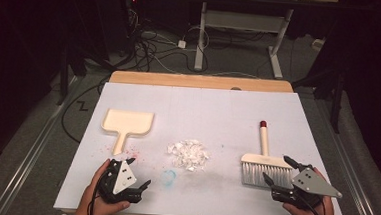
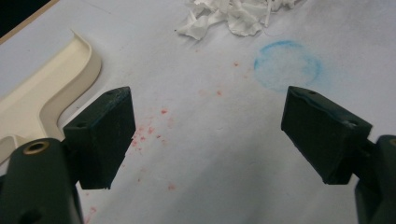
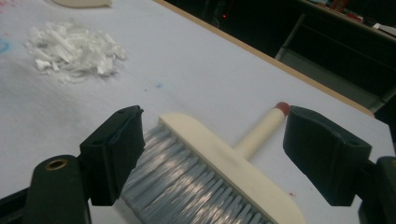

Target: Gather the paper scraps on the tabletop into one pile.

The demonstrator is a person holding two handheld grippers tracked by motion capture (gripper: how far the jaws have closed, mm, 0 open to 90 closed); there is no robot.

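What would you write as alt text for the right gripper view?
Two open black jaws of the right gripper frame a cream hand brush lying on a white table, grey bristles nearest, red-tipped handle pointing away. A pile of shredded white paper sits at upper left.

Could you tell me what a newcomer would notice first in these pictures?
Probably the pile of white paper scraps at the middle of the white table. Flanking it lie a cream dustpan on the left and a hand brush on the right, with the open right gripper over its bristles.
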